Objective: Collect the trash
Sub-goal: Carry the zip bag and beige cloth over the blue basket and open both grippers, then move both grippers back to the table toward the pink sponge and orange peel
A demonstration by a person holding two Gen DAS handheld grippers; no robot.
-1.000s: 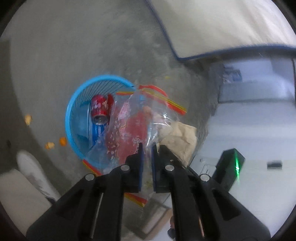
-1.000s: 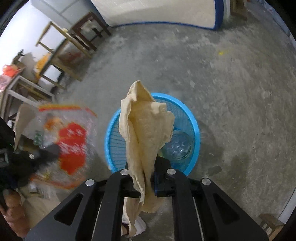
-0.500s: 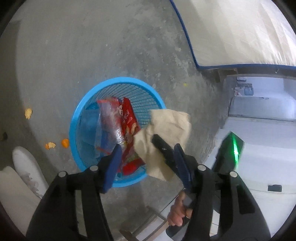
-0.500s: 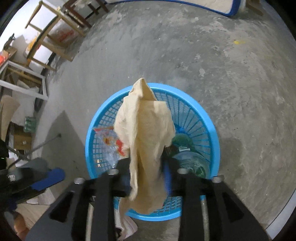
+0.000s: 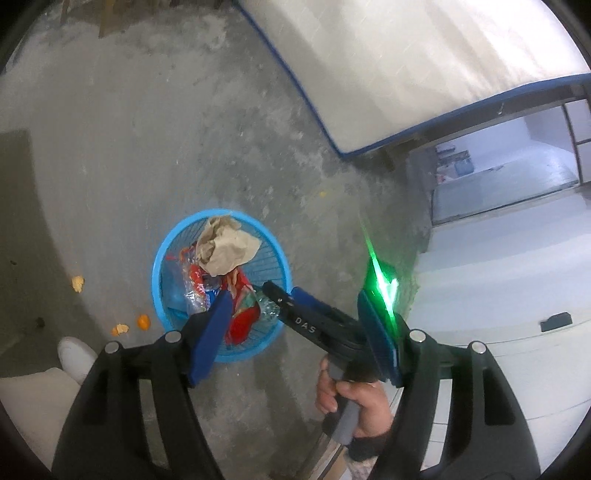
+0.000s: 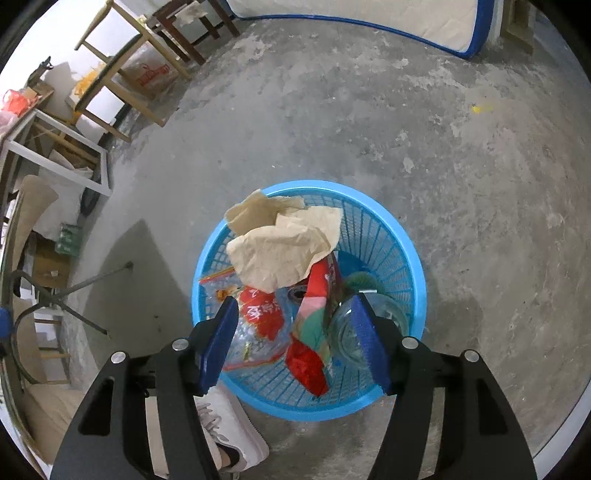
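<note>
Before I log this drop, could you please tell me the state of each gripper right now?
Left gripper: open, holding nothing.
Right gripper: open, empty, above the blue basket.

I see patchy grey concrete floor [image 6: 332, 110], wooden chairs [image 6: 122, 62] left of a blue-edged mattress [image 6: 369, 14].

Blue basket [image 6: 413, 266] on grey floor [image 6: 369, 122]
Tan paper [image 6: 280, 251], red wrapper [image 6: 317, 295], clear bottle [image 6: 347, 332]; blue gripper pads [image 6: 218, 339].
</note>
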